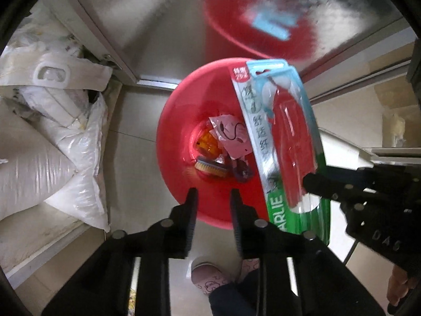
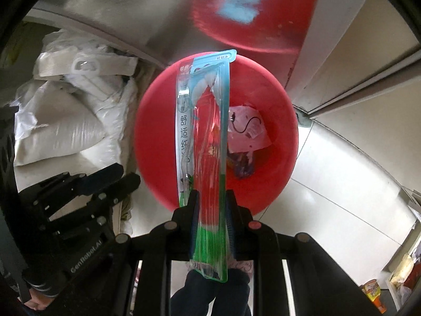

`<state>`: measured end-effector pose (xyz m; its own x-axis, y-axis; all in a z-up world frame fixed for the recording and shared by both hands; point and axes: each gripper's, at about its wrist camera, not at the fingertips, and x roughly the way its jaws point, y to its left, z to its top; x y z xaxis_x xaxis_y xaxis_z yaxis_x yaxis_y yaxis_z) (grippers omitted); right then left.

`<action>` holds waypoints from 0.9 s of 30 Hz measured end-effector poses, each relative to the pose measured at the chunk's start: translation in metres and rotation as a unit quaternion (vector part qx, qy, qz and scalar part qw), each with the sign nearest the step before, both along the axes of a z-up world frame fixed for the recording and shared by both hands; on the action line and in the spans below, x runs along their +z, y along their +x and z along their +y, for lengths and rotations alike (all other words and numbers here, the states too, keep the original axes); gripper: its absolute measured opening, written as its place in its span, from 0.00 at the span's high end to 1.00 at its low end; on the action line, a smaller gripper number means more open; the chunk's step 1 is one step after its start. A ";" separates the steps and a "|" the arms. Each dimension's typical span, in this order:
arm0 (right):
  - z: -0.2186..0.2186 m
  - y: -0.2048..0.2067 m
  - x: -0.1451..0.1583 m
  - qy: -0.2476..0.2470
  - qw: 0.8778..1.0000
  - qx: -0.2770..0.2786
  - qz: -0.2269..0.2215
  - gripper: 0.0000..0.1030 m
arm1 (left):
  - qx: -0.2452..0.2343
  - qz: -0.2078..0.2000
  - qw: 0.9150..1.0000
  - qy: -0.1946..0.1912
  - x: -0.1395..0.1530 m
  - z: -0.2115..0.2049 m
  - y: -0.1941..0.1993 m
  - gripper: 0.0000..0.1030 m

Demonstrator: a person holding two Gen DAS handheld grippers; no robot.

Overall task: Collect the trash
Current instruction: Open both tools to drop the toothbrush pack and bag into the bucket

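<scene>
Right gripper (image 2: 211,197) clamps the green lower end of an empty toothbrush pack (image 2: 204,142), its two pads pressed against the clear plastic, and holds it over a red bin (image 2: 279,110) on the tiled floor. Seen from the left wrist, the pack (image 1: 279,137) leans across the bin's (image 1: 173,131) right side, its blue-and-white top reaching past the far rim. Left gripper (image 1: 214,197) hangs above the bin's near rim with its jaws slightly apart and nothing between them. Inside the bin lie a pink slip of paper (image 1: 231,134), something orange (image 1: 208,142), a small brush (image 1: 211,167) and a purple wrapper (image 1: 243,172). White sacks (image 1: 52,142) are piled on the floor to the left. A metal panel (image 1: 168,21) behind the bin shows a blurred red reflection. A pink slipper (image 1: 206,276) shows at the bottom edge.
</scene>
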<state>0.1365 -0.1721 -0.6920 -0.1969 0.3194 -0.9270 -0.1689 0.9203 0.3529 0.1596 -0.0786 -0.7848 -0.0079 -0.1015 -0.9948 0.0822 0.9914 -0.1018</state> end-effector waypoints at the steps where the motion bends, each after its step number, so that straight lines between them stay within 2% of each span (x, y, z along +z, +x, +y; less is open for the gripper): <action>1: 0.000 0.001 -0.003 0.000 1.000 0.001 0.000 0.83 | -0.003 -0.001 1.000 0.003 -0.002 0.000 0.000 0.73; 4: 0.005 0.002 -0.006 -0.025 0.999 0.027 -0.020 0.82 | -0.003 -0.004 1.000 0.008 -0.003 0.003 0.001 0.65; 5: 0.009 0.002 -0.008 -0.025 0.999 0.030 -0.024 0.82 | 0.000 -0.004 1.000 0.007 -0.005 0.006 0.002 0.54; 6: 0.009 0.002 -0.009 -0.020 0.999 0.028 -0.024 0.75 | 0.001 -0.006 1.000 0.007 -0.006 0.007 0.002 0.38; 7: 0.007 0.003 -0.010 -0.015 0.999 0.024 -0.026 0.65 | 0.002 -0.007 1.000 0.012 -0.006 0.009 0.002 0.36; 8: 0.005 0.003 -0.008 -0.016 0.999 0.019 -0.032 0.61 | 0.002 -0.011 1.000 0.019 -0.005 0.011 0.002 0.35; 10: 0.002 0.005 -0.006 -0.006 0.999 0.013 -0.034 0.43 | 0.004 -0.010 1.000 0.013 -0.005 0.016 0.001 0.26; 11: 0.001 0.005 -0.004 0.000 0.999 0.009 -0.035 0.37 | 0.005 -0.011 1.000 0.008 -0.003 0.017 0.000 0.19; 13: 0.000 0.003 0.002 0.001 0.999 0.008 -0.047 0.25 | 0.003 -0.016 1.000 0.005 0.001 0.020 -0.002 0.19; 17: -0.002 -0.003 0.018 -0.016 0.997 0.017 -0.070 0.16 | 0.002 -0.016 1.000 0.016 0.014 0.023 -0.007 0.19; 21: -0.006 -0.009 0.033 -0.022 0.997 0.008 -0.076 0.05 | 0.000 -0.028 0.999 0.020 0.038 0.025 -0.015 0.12; 27: -0.009 -0.022 0.076 -0.030 0.994 -0.001 -0.106 0.04 | -0.003 -0.041 0.999 0.019 0.087 0.030 -0.031 0.11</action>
